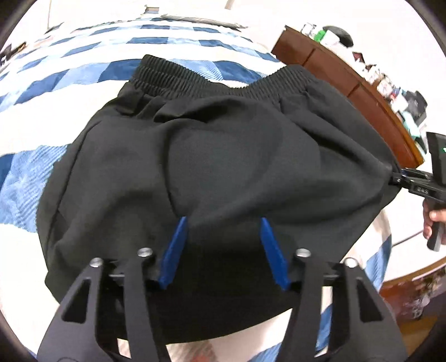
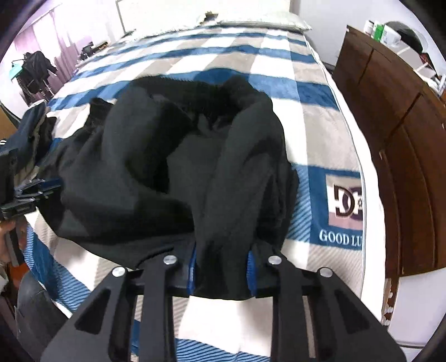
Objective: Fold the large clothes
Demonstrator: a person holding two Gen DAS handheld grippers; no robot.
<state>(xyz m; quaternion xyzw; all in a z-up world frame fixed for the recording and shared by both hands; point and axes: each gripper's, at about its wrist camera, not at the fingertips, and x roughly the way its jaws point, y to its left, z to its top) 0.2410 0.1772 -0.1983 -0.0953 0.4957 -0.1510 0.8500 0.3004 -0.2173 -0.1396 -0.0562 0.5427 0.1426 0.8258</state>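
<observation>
Black trousers (image 1: 223,156) with an elastic waistband (image 1: 195,80) lie on a bed, waistband at the far side. My left gripper (image 1: 223,220) hovers over the near part of the fabric with its blue fingers (image 1: 174,250) spread apart and nothing between them. My right gripper shows at the right edge of the left wrist view (image 1: 401,178), pinching the trousers' right edge. In the right wrist view the right gripper (image 2: 221,267) has a thick bunch of the black cloth (image 2: 223,195) between its blue fingers (image 2: 252,270); the tips are hidden by fabric.
The bed has a blue, white and grey checked blanket (image 2: 315,133) with a logo patch (image 2: 345,203). A brown wooden dresser (image 2: 390,117) stands to the right with clutter on top. Dark clothes (image 2: 33,133) lie at the bed's left. A pillow (image 2: 259,23) is at the head.
</observation>
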